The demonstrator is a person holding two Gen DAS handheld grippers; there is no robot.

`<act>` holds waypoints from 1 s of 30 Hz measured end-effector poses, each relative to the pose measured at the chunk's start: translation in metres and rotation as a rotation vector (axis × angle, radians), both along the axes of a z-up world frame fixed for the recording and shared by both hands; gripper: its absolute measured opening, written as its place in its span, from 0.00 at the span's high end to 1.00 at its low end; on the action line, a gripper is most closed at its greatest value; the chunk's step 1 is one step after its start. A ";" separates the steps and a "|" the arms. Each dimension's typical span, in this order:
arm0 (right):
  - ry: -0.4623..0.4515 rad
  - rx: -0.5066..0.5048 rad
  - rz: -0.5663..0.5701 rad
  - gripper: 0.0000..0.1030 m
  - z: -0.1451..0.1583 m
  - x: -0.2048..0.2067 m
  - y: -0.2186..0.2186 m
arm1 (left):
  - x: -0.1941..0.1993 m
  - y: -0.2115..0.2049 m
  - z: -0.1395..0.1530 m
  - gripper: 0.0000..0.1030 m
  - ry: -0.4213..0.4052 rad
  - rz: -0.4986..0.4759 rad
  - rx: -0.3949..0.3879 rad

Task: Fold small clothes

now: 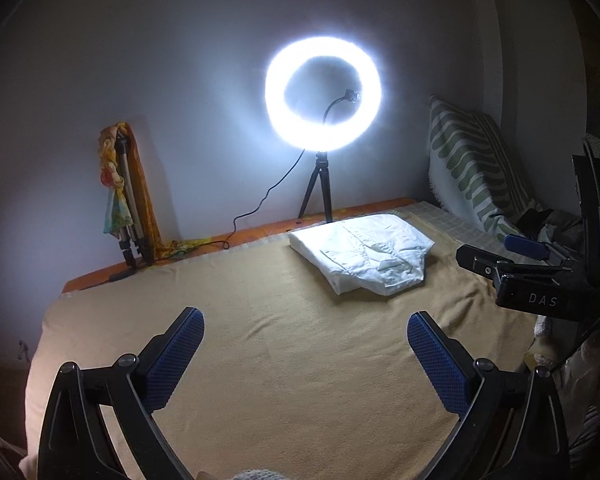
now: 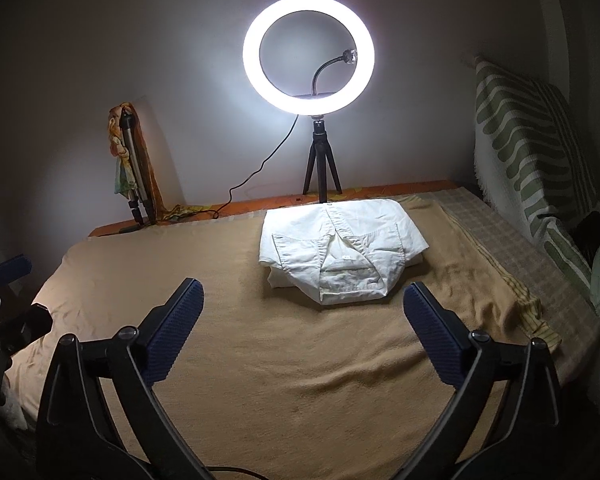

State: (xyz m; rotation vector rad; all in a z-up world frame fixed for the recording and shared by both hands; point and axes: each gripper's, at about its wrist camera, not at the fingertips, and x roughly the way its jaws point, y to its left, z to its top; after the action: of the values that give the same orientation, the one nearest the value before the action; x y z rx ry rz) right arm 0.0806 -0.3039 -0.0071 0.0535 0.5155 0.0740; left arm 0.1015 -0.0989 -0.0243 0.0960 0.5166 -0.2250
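Note:
A white shirt (image 2: 342, 250) lies folded into a compact bundle, collar toward me, on the tan blanket (image 2: 300, 360) near the far edge of the bed. It also shows in the left wrist view (image 1: 364, 258), ahead and to the right. My left gripper (image 1: 306, 322) is open and empty, above the blanket and short of the shirt. My right gripper (image 2: 304, 300) is open and empty, just in front of the shirt's near edge, apart from it. The right gripper's body also shows at the right of the left wrist view (image 1: 528, 276).
A lit ring light (image 2: 309, 55) on a small tripod stands behind the shirt, its cable trailing left. A folded tripod with colourful cloth (image 2: 134, 168) leans on the wall at left. A green-striped pillow (image 2: 536, 152) leans at right. A checked sheet (image 2: 500, 240) edges the blanket.

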 end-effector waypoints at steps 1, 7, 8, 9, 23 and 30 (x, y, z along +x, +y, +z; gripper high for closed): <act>-0.001 0.001 -0.003 0.00 -0.001 0.000 0.000 | 0.000 0.000 -0.001 0.00 -0.003 0.004 0.006; 0.007 0.011 -0.025 0.00 -0.005 0.002 0.000 | -0.001 0.000 -0.009 0.00 0.017 0.004 0.007; 0.007 0.012 -0.026 0.00 -0.005 0.003 0.001 | -0.001 0.000 -0.010 0.00 0.025 0.002 0.006; 0.006 0.013 -0.027 0.00 -0.005 0.003 0.001 | -0.001 0.000 -0.011 0.00 0.030 0.001 0.006; 0.002 0.015 -0.026 0.00 -0.005 0.004 0.003 | -0.005 0.004 -0.009 0.00 0.020 0.015 0.001; 0.003 0.025 -0.029 0.00 -0.006 0.002 0.005 | -0.006 0.003 -0.007 0.00 0.015 0.015 -0.003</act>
State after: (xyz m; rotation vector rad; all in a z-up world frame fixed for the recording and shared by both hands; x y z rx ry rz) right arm 0.0831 -0.2984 -0.0130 0.0856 0.5166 0.0520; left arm 0.0952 -0.0956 -0.0315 0.0877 0.5320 -0.2119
